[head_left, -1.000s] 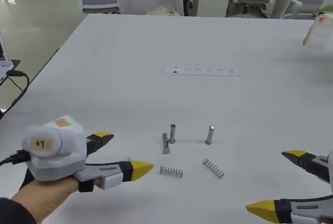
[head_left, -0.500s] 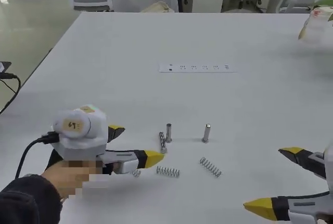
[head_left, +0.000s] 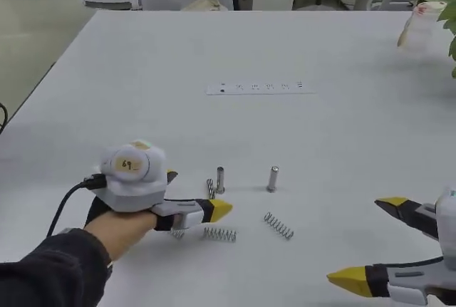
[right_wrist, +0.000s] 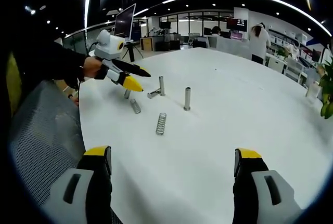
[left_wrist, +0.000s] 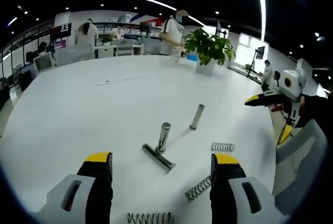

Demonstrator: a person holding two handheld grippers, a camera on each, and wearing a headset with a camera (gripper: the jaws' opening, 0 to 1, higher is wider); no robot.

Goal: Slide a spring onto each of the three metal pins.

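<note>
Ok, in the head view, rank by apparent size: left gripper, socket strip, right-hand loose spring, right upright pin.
1. left gripper, though it is nearest the camera
2. socket strip
3. loose spring and upright pin: too alike to rank

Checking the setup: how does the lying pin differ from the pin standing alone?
The lying pin rests flat; the lone pin stands upright. The lying pin sits right beside a second upright pin; the lone pin stands apart. Both are bare, shiny metal.
</note>
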